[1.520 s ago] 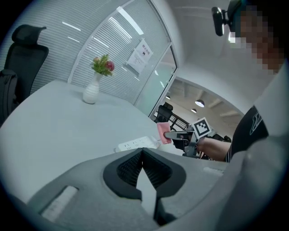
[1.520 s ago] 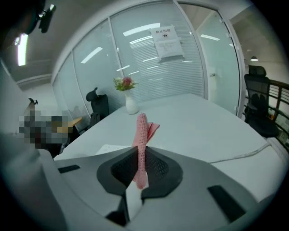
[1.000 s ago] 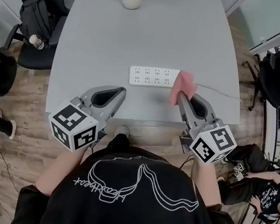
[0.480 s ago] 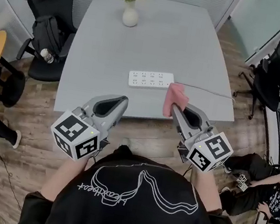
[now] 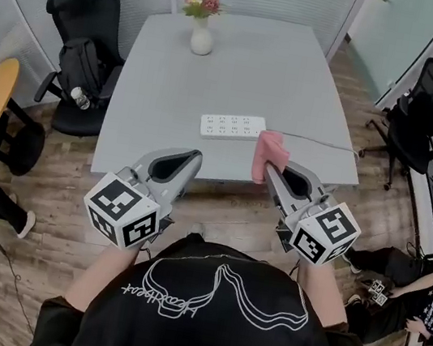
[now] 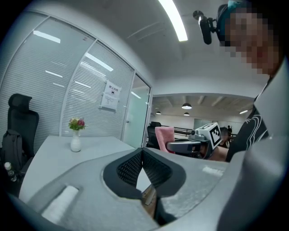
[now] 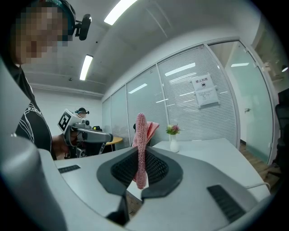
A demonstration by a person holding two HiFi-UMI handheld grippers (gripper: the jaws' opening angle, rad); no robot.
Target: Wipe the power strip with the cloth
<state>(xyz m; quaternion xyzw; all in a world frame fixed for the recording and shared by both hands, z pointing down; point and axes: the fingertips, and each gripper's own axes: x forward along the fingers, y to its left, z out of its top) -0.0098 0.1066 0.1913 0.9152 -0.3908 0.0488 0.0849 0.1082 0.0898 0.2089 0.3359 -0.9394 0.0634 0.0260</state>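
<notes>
White power strip (image 5: 232,126) lies flat near the front edge of the table (image 5: 219,62), cord (image 5: 320,143) trailing right. Pink cloth (image 5: 270,154) stands upright, pinched between my right fingers (image 7: 159,168), near the strip's right end.

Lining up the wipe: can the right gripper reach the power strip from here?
Probably yes: the right gripper, shut on the cloth, hangs just short of the power strip, nothing between them.
</notes>
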